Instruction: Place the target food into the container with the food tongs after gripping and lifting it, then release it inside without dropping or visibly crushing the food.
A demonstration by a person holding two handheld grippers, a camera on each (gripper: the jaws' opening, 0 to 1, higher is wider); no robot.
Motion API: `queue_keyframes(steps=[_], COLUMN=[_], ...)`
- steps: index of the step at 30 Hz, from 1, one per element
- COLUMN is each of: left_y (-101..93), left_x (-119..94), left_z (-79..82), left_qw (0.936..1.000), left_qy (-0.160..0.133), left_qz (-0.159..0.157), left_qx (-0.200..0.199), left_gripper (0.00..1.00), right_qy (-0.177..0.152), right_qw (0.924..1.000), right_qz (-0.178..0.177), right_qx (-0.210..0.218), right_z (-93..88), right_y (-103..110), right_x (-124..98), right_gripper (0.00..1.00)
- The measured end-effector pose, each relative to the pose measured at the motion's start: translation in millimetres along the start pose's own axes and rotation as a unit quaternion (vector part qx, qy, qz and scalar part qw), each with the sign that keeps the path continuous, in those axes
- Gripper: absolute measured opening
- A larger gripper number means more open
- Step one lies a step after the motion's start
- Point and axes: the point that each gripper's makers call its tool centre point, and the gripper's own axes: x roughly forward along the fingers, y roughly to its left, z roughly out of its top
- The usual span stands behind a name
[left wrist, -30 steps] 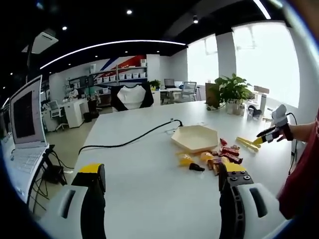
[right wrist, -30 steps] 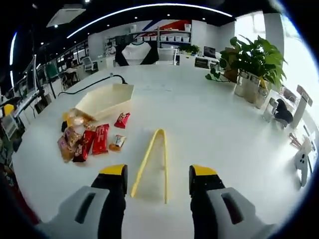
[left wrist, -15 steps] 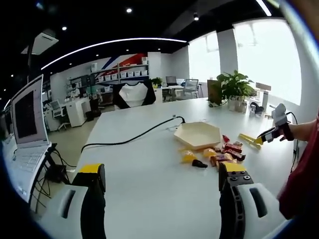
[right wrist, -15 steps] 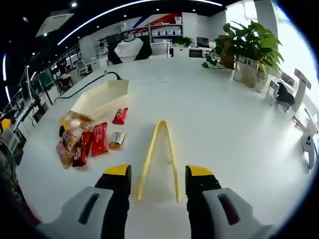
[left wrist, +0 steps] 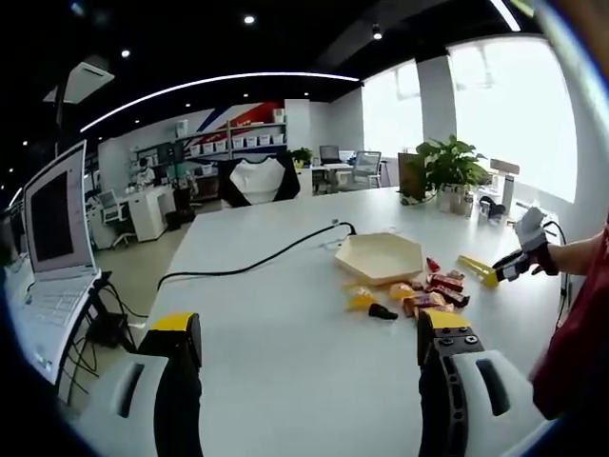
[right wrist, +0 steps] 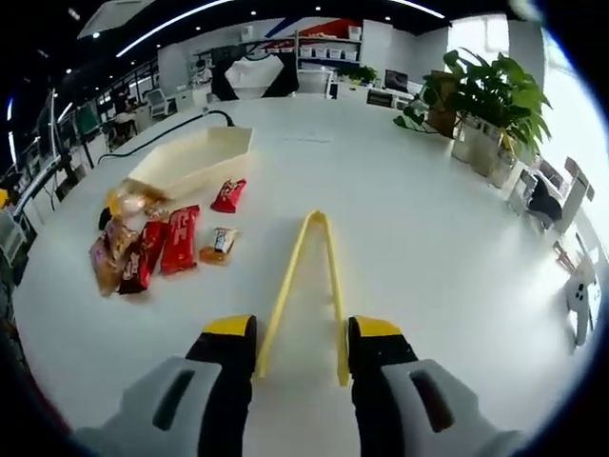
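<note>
Yellow plastic food tongs (right wrist: 306,276) are lying flat on the white worktop (right wrist: 428,238), their open ends sitting between the right gripper (right wrist: 297,335)'s parted fingers. Red-wrapped snacks (right wrist: 179,238) are resting beside a cream hexagonal container (right wrist: 195,162). The left gripper (left wrist: 309,338) is hovering wide open, holding nothing.

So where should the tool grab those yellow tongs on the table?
Probably across the two open arms of the yellow tongs, near their free ends. They lie flat, splayed toward the right tool, joined at the far end. Coming straight on from the near side, its jaws already bracket both arms.
</note>
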Motion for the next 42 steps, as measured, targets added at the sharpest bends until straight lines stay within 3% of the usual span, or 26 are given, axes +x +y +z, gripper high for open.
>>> queue_keyframes(steps=[13,26,30,34,36,42], left_y=[-5.3,-18.4,-29.4,-41.9,-48.1,-69.3], left_x=[2,11,17,20,21,24], left_z=[-0.2,4.7,8.4,13.0,15.8,26.9], left_qw=[1.0,0.9994,0.9985,0.9972,0.9959,0.9885], left_qy=[0.001,-0.002,-0.005,-0.012,-0.017,-0.034], left_qz=[-0.009,-0.034,-0.054,-0.074,-0.089,-0.142], left_qx=[0.001,-0.005,-0.006,-0.003,-0.009,-0.041], left_gripper=[1.0,0.99,0.97,0.91,0.91,0.82], right_qy=[0.009,0.001,-0.024,-0.06,-0.087,-0.13], right_qw=[0.9999,0.9923,0.9864,0.982,0.9748,0.9681], right_qz=[-0.002,0.047,0.072,0.1,0.128,0.158], right_qx=[-0.005,0.115,0.146,0.149,0.161,0.144], right_z=[-0.5,-7.0,0.2,15.9,29.4,52.1], right_y=[0,4,8,16,24,43], right_x=[-3,-17,-27,-42,-53,-78], right_gripper=[0.21,0.12,0.12,0.12,0.12,0.12])
